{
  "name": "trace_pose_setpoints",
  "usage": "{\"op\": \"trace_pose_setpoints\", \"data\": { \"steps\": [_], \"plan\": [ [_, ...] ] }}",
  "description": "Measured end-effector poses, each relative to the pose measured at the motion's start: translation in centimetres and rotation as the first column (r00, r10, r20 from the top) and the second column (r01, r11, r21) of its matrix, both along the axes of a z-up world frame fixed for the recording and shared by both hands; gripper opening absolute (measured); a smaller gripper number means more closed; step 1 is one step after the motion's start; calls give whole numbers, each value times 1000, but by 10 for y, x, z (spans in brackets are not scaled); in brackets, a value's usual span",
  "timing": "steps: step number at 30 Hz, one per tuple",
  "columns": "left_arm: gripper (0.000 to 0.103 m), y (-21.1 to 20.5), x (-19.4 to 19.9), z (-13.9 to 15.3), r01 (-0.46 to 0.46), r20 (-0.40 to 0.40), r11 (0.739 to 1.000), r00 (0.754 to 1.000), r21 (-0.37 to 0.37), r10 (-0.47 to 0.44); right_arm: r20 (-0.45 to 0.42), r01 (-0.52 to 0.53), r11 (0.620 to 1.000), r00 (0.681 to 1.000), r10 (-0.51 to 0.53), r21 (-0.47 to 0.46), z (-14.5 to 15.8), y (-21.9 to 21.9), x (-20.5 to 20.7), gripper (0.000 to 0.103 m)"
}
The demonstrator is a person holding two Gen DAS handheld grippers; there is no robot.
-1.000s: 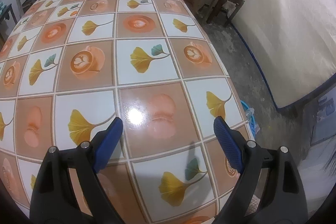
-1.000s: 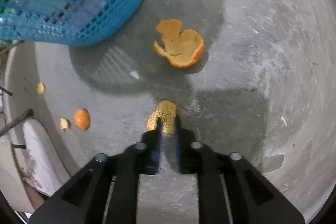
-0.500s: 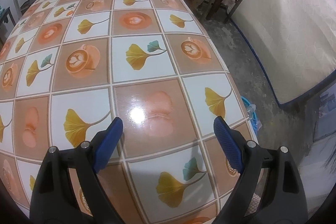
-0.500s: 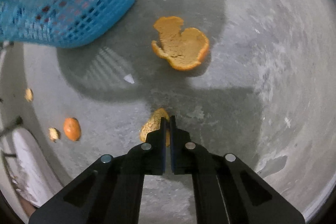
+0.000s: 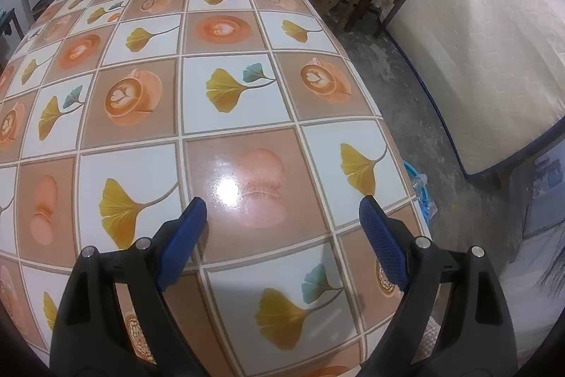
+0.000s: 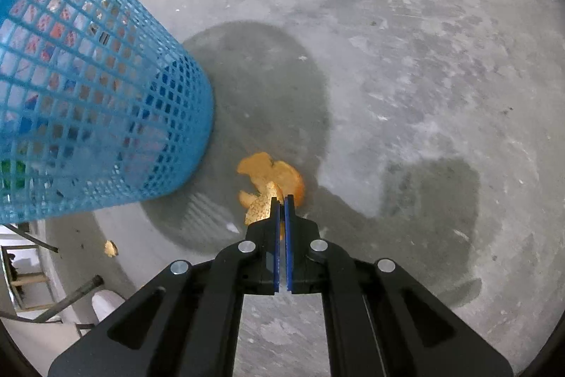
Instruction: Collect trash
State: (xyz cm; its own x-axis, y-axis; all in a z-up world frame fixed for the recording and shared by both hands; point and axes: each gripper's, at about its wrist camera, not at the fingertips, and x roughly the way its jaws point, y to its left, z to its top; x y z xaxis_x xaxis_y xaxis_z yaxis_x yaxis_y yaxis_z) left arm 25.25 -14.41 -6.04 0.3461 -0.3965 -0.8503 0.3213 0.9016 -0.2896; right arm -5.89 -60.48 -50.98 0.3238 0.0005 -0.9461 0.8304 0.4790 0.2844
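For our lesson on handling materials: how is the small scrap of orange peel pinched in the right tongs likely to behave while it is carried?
The small orange peel scrap looks thin and curled, so it is probably light and slightly bendy. Its ragged edge suggests it may tear. The right tongs hold only one edge, so it could slip out before reaching the blue plastic mesh basket.

The left gripper (image 5: 282,214) is spread wide, its two blue-padded fingers (image 5: 183,235) well apart with nothing between them, held level above the table's near right part. The right gripper (image 6: 281,200) points down toward the floor with its jaws pressed almost together, pinching a small piece of orange peel (image 6: 259,209) at the fingertips.
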Motion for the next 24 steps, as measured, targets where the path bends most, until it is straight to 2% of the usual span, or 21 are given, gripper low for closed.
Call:
{"op": "trace_pose_setpoints", "data": {
  "steps": [6, 10, 12, 19, 22, 24],
  "plan": [
    [84, 0, 1, 0, -4, -1, 1000, 1000, 4, 4, -71, -24, 1000, 997, 25, 14, -20, -9, 15, 6],
    [84, 0, 1, 0, 1, -1, 1000, 1000, 10, -1, -74, -19, 1000, 997, 19, 1, -21, -11, 12, 24],
    [84, -1, 1, -1, 1, -4, 1000, 1000, 14, -1, -82, -20, 1000, 996, 19, -9, -23, -11, 13, 28],
    [84, -3, 2, -2, 5, -8, 1000, 1000, 24, -5, -143, -84, 996, 986, 82, -9, -39, -7, 30, 28],
    [84, -3, 2, -1, 3, -7, 1000, 1000, 21, -3, -195, -122, 992, 974, 115, -27, -45, -1, 40, 11],
    [84, -4, 2, -1, 3, -4, 1000, 1000, 19, -3, -207, -112, 993, 973, 104, -24, -48, 1, 41, 7]
  ]
}}
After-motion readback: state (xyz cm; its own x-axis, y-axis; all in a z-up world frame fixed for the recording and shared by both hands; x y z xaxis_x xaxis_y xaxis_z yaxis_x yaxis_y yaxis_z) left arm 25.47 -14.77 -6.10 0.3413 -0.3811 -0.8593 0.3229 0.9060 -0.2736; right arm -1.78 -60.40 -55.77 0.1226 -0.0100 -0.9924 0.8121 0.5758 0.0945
